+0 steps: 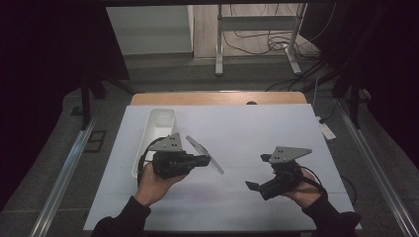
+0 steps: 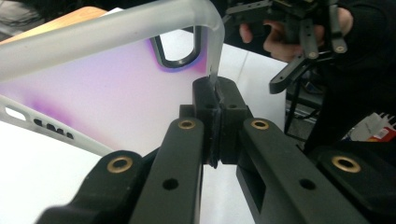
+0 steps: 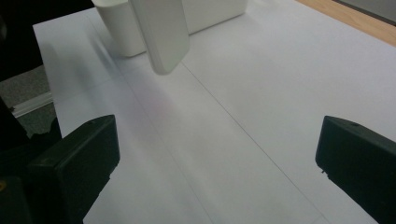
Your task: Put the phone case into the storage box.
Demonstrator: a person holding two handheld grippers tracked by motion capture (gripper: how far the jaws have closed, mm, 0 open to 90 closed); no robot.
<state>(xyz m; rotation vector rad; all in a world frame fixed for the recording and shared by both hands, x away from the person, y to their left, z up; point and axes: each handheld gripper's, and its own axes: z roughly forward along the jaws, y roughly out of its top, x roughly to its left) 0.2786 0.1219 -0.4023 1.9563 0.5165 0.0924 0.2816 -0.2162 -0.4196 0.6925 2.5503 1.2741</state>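
Above white table paper (image 1: pixel 257 148), the left gripper (image 1: pixel 206 160) pinches a translucent phone case (image 1: pixel 205 153) edge beside a seemingly empty white bin (image 1: pixel 160 129); the right gripper (image 1: pixel 254 185) gapes wide.

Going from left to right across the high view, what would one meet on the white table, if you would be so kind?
White tray → left gripper → translucent phone case → right gripper.
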